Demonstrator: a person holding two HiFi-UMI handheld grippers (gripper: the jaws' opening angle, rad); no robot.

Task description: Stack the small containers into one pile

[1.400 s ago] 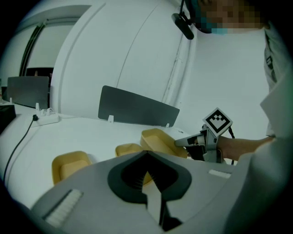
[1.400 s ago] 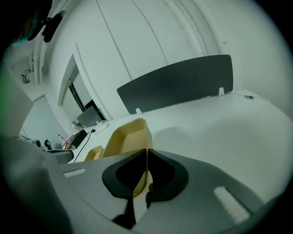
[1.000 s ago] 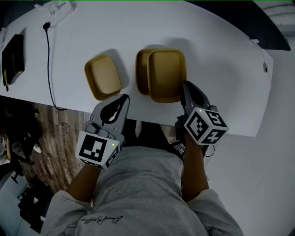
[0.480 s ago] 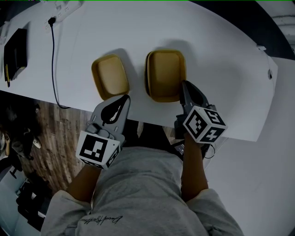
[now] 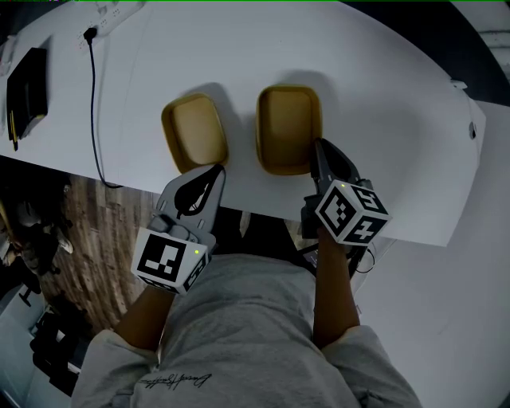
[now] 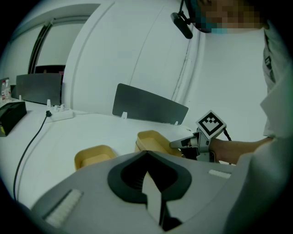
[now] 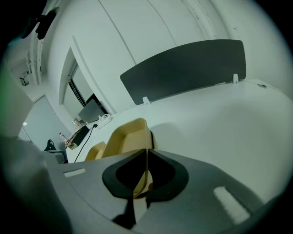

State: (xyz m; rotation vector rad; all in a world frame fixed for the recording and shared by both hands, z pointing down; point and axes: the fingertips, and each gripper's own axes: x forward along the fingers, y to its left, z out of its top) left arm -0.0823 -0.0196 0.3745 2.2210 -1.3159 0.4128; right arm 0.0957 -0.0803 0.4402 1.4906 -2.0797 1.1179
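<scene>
Two yellow containers show on the white table [image 5: 382,103]. The right container [image 5: 288,127] [image 6: 153,139] [image 7: 128,135] covers another one beneath it, of which only a thin edge shows on its left. My right gripper [image 5: 317,145] [image 7: 147,151] is shut on this container's near rim. The left container [image 5: 195,132] [image 6: 94,155] [image 7: 95,151] sits alone, open side up. My left gripper [image 5: 217,169] [image 6: 146,153] hovers at the table's front edge just short of it, shut and holding nothing.
A black cable [image 5: 89,103] runs from a power strip [image 5: 111,9] at the far left down over the table's edge. A black box [image 5: 24,92] lies at the left end. A dark divider panel [image 6: 149,105] [image 7: 183,71] stands at the table's far side.
The container in my right gripper has shifted left over the one beneath, which stuck out at its left before and is now nearly hidden. My left gripper has stayed put.
</scene>
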